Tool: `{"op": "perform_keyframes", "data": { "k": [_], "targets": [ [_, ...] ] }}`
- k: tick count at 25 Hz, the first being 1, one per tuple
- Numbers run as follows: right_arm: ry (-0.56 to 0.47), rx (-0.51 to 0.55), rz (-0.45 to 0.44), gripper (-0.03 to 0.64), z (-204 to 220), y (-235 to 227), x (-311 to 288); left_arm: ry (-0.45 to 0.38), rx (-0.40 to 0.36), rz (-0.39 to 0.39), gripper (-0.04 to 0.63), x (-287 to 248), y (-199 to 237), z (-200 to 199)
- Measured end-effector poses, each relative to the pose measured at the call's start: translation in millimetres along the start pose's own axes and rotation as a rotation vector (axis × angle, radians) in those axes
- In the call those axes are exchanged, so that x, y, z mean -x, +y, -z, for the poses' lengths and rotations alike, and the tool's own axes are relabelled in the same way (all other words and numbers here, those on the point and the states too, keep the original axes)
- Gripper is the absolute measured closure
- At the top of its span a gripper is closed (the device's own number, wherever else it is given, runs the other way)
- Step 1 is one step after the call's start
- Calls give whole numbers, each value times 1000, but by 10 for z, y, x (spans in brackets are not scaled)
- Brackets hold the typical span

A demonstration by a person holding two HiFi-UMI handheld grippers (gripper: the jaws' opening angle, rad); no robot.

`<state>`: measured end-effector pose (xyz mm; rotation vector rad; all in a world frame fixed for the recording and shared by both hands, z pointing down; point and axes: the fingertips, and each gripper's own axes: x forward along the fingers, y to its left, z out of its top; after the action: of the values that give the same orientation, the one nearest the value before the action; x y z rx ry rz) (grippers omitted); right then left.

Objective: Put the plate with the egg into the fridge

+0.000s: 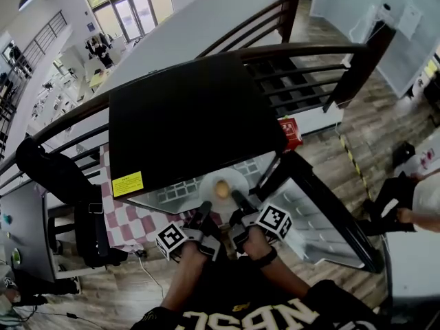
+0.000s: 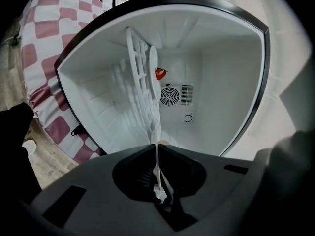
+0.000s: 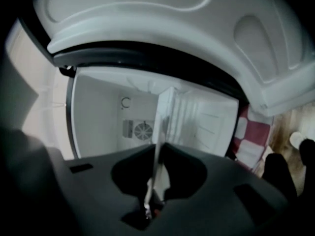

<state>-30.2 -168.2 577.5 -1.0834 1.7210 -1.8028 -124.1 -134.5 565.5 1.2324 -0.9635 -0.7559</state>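
A white plate (image 1: 232,179) carrying a brown egg (image 1: 221,189) hangs at the mouth of the open black mini fridge (image 1: 185,115). My left gripper (image 1: 205,210) is shut on the plate's near-left rim and my right gripper (image 1: 237,198) is shut on its near-right rim. In the left gripper view the plate (image 2: 154,75) shows edge-on between the shut left gripper (image 2: 157,147), with a sliver of the egg (image 2: 164,142) beside it. The right gripper view shows the plate (image 3: 160,124) edge-on too, clamped in the right gripper (image 3: 158,146). Behind it lies the white fridge interior (image 2: 216,82).
The fridge door (image 1: 320,222) stands open to the right. Inside are a wire shelf (image 2: 137,63) and a rear fan grille (image 2: 170,96). A red-and-white checked cloth (image 1: 130,222) lies under the fridge. A dark railing (image 1: 302,50) runs behind. A person's hand (image 1: 411,216) shows at the right edge.
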Motion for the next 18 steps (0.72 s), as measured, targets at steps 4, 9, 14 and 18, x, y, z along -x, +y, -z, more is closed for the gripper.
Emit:
{"op": "perform_keyframes", "data": {
  "k": [4, 9, 14, 18],
  "targets": [
    [-2, -9, 18, 578, -44, -14, -117, 9, 0, -29, 560, -107, 33, -88],
    [-2, -19, 15, 578, -84, -1, -276, 9, -7, -39, 560, -232, 65, -235],
    [-4, -34, 17, 578, -109, -2, -381, 15, 6, -58, 560, -300, 68, -284],
    [-24, -54, 18, 578, -112, -6, -395, 22, 2, -67, 560, -340, 71, -325]
  ]
}}
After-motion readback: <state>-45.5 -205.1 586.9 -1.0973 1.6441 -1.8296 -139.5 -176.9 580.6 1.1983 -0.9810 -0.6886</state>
